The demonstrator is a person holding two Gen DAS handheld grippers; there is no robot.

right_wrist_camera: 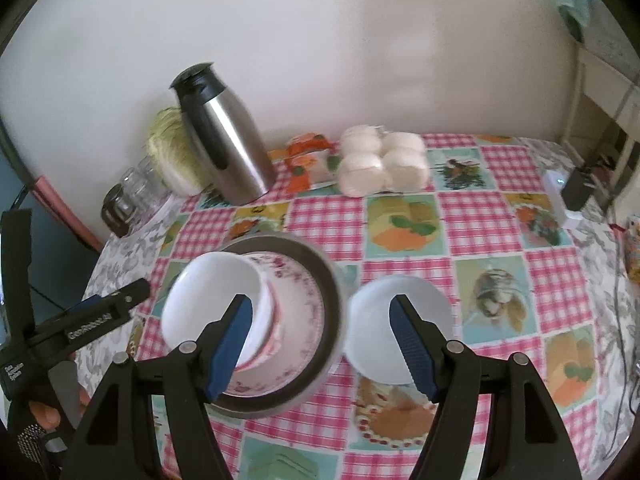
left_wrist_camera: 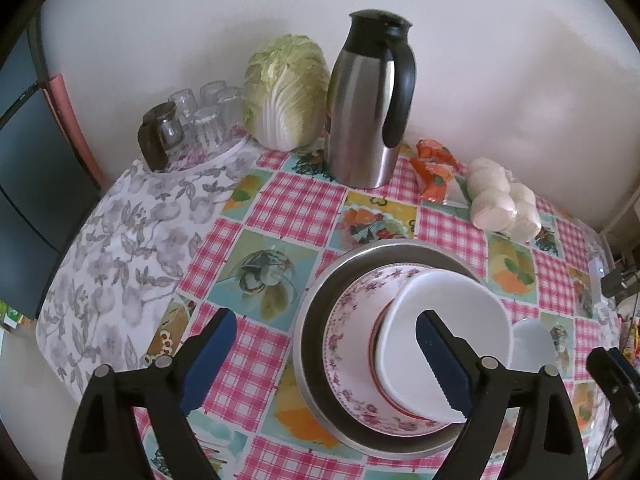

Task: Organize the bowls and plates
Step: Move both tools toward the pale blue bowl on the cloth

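A metal plate [left_wrist_camera: 320, 292] holds a pink floral plate [left_wrist_camera: 352, 320], a red-rimmed bowl and a white bowl [left_wrist_camera: 452, 312] stacked on top. The stack also shows in the right wrist view, with the metal plate [right_wrist_camera: 316, 264] under the white bowl [right_wrist_camera: 208, 292]. A second white bowl [right_wrist_camera: 384, 304] stands on the table just right of the stack; it also shows in the left wrist view [left_wrist_camera: 532, 340]. My left gripper [left_wrist_camera: 324, 352] is open and empty, above the stack's left side. My right gripper [right_wrist_camera: 322, 340] is open and empty, above the gap between stack and second bowl.
At the back stand a steel thermos jug [left_wrist_camera: 364, 112], a cabbage [left_wrist_camera: 284, 92], upturned glasses [left_wrist_camera: 208, 116], an orange packet [left_wrist_camera: 436, 168] and bagged white buns [left_wrist_camera: 504, 200]. A white device [right_wrist_camera: 560, 196] lies at the table's right edge. The wall is close behind.
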